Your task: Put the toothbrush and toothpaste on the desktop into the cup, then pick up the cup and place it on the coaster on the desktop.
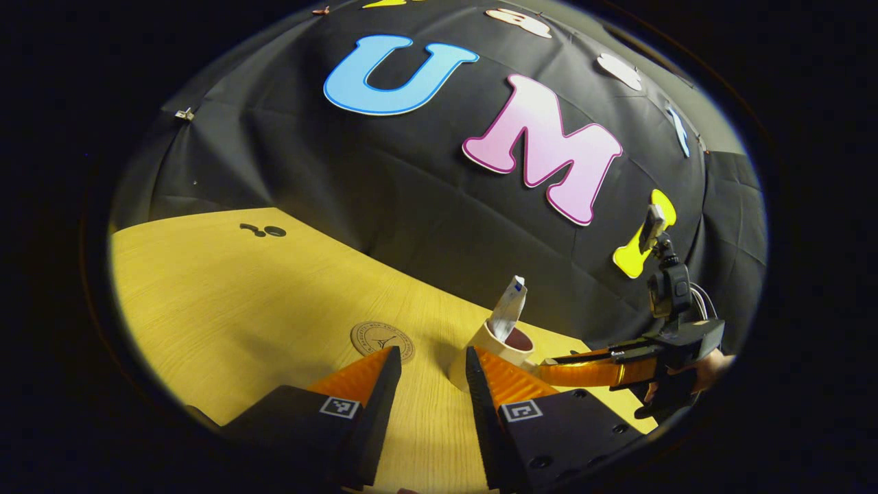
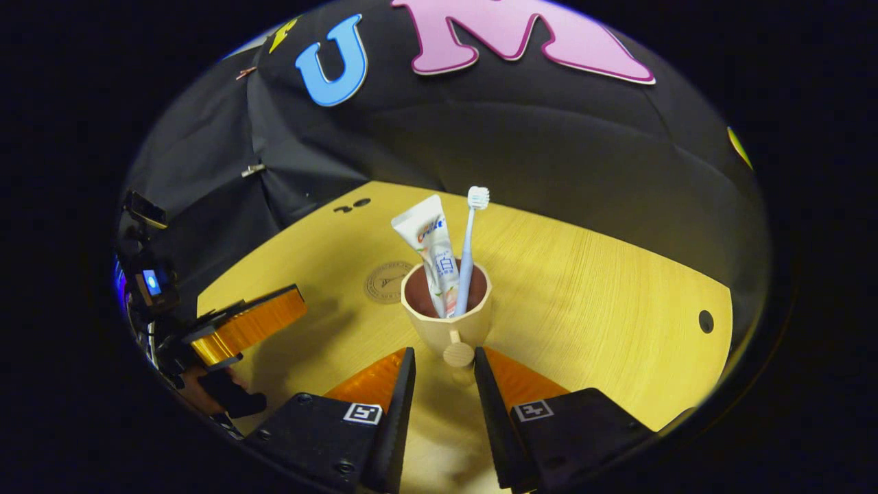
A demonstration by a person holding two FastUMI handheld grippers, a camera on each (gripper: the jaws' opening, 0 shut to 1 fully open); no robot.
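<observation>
Wood surface (image 2: 583, 288) runs ahead of both tools. Cup (image 2: 447, 317) stands upright on it, just ahead of right tool (image 2: 444, 367), w/ its knob handle between the spread fingers, no pinch seen. Coaster (image 2: 387, 281) lies flat behind-left of cup, apart from it. Toothpaste (image 2: 431, 247) & toothbrush (image 2: 468, 247) stand inside cup, brush head up. Left tool (image 1: 432, 363) spread, nothing between fingers; coaster just ahead-left, cup ahead-right.
</observation>
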